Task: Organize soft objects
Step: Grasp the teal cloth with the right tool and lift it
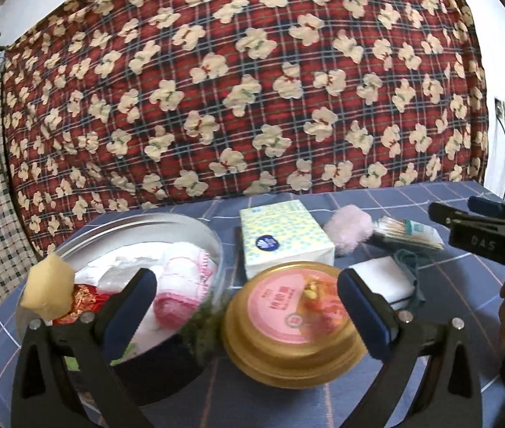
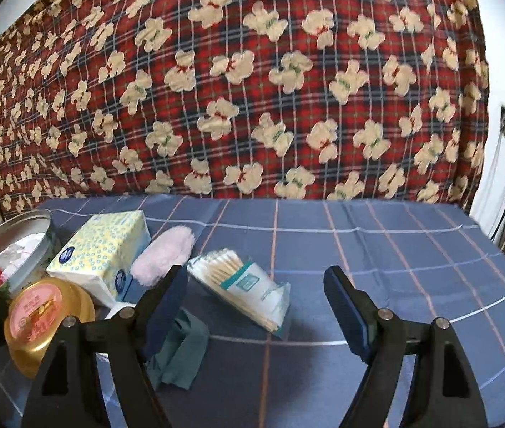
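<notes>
Both tools are spread wide with nothing between their pads: the left tool (image 1: 247,312) hovers over the gap between the round silver metal tin (image 1: 195,226) and the gold-rimmed round lid with a pink label (image 1: 289,324), while the right tool (image 2: 256,306) hangs above the blue checked cloth covering the worktop (image 2: 377,249), facing the clear packet of cotton swabs (image 2: 241,285). The tin already holds a rolled pink-and-white towel (image 1: 184,278), white folded cloths and a pale yellow sponge piece (image 1: 49,285) on its near rim. Still outside, just right of the yellow-dotted tissue pack (image 2: 100,253), lie the fluffy pale-pink puff (image 2: 165,255), a crumpled dark teal cloth (image 2: 181,353) and a white folded pad (image 1: 382,278). The next pick is probably the puff or the teal cloth. For either, come straight down, pinch the bulk at mid-body rather than an edge so it does not slip or trail, and avoid snagging the swab packet nearby.
</notes>
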`<state>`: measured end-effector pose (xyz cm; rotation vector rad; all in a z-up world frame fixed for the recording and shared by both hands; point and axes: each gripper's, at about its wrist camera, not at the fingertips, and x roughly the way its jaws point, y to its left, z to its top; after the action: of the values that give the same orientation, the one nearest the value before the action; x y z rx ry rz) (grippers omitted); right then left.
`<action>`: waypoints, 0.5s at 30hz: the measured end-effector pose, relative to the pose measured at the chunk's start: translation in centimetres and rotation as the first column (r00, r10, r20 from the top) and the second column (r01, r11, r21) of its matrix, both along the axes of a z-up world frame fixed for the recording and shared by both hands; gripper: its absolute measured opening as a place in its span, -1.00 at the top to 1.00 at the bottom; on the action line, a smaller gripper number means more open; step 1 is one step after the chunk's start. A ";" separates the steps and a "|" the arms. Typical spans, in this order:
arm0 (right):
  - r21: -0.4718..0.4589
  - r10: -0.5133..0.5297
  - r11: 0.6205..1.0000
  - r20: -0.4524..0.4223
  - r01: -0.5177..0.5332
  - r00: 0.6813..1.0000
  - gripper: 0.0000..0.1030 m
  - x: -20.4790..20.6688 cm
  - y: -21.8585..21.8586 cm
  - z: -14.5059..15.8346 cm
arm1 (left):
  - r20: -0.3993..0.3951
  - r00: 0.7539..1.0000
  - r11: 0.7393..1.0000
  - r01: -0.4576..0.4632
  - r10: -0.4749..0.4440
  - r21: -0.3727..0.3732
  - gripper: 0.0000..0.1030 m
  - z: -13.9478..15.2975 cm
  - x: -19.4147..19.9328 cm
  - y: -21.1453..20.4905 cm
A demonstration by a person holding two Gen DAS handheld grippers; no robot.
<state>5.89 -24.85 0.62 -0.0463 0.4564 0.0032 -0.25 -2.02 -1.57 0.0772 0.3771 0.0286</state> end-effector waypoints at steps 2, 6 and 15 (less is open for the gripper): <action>0.013 0.014 1.000 -0.030 -0.014 0.999 -0.56 0.3 0.0 -0.3 | -0.005 1.000 1.000 0.009 -0.009 0.011 -0.99 0.0 0.1 -0.5; 0.018 -0.003 1.000 -0.068 0.004 0.998 -0.56 0.9 -0.4 -0.6 | -0.008 1.000 1.000 0.010 -0.010 0.019 -0.99 -0.1 0.1 -0.7; 0.140 0.108 0.987 -0.221 -0.078 0.969 -0.15 1.8 -1.0 -2.4 | -0.023 1.000 1.000 0.007 -0.007 -0.017 -0.99 -0.3 0.3 -0.3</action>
<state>7.64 -25.90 -1.75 0.0620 0.6827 0.1321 0.08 -2.30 -1.85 0.0625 0.3998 0.0175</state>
